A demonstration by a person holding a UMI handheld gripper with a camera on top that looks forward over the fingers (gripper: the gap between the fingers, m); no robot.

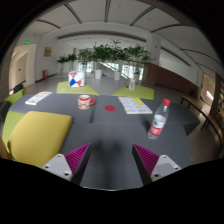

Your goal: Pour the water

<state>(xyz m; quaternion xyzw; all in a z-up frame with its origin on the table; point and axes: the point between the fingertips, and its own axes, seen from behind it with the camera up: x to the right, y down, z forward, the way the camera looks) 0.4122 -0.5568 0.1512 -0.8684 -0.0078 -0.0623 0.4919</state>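
A clear plastic water bottle (158, 120) with a red cap and red label stands upright on the grey table (110, 135), ahead of my right finger and a little to its right. A small cup with a red pattern (87, 101) stands farther off, beyond my left finger. My gripper (112, 158) is open, its magenta pads (76, 156) spread wide, with nothing between them. It is well short of both the bottle and the cup.
A yellow chair (38, 135) stands at the table's left edge. Papers (136, 105) lie beyond the bottle and more papers (38, 98) at the far left. Green place mats (134, 93) and potted plants (112, 55) are at the far end.
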